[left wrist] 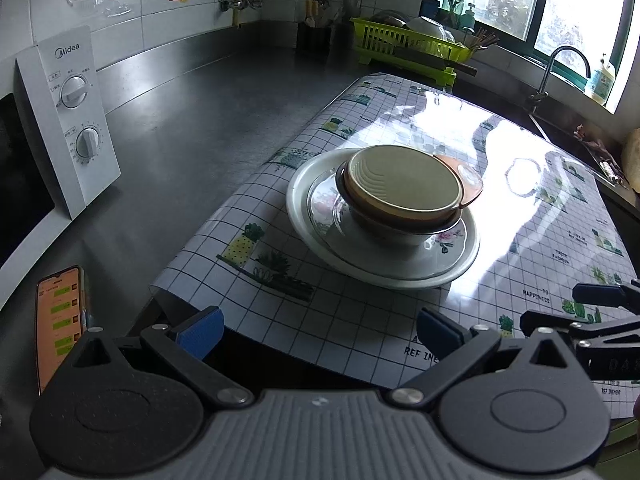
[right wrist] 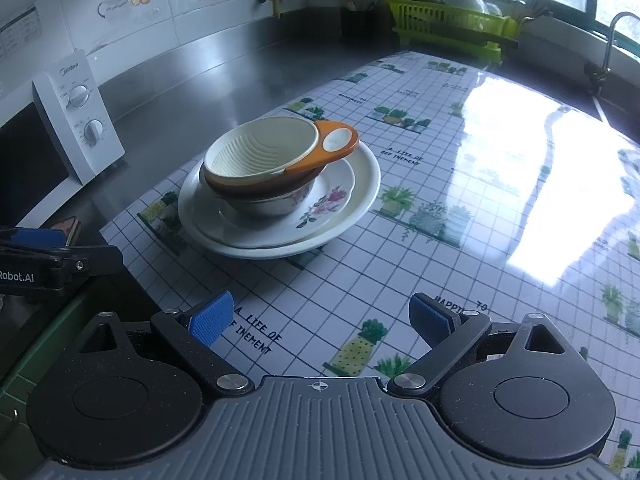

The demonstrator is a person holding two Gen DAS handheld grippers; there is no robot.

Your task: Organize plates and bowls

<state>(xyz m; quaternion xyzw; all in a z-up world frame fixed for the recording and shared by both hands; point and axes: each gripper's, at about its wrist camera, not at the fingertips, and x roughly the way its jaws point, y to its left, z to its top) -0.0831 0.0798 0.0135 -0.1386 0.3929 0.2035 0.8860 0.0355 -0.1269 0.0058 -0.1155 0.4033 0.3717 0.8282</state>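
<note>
A stack of dishes stands on the checked mat (left wrist: pixel 360 332) (right wrist: pixel 400 264). A large white plate (left wrist: pixel 298 204) (right wrist: pixel 366 184) is at the bottom, a flowered plate (left wrist: pixel 444 240) (right wrist: pixel 328 200) on it, then a flowered bowl (right wrist: pixel 272 206), a brown bowl (left wrist: pixel 400 218) (right wrist: pixel 256 188), and a cream ribbed bowl with an orange handle (left wrist: pixel 404 182) (right wrist: pixel 264 148) on top. My left gripper (left wrist: pixel 320 330) is open and empty, short of the stack. My right gripper (right wrist: pixel 322 318) is open and empty, also short of it. The right gripper shows at the left view's right edge (left wrist: pixel 592 312).
A white Midea microwave (left wrist: pixel 68 120) (right wrist: pixel 80 116) stands at the left on the steel counter (left wrist: pixel 192 120). A phone (left wrist: pixel 60 320) lies near the counter's front. A green dish rack (left wrist: pixel 408 46) (right wrist: pixel 448 24) with dishes and a knife block (left wrist: pixel 314 34) stand at the back. A sink tap (left wrist: pixel 560 68) is at the right.
</note>
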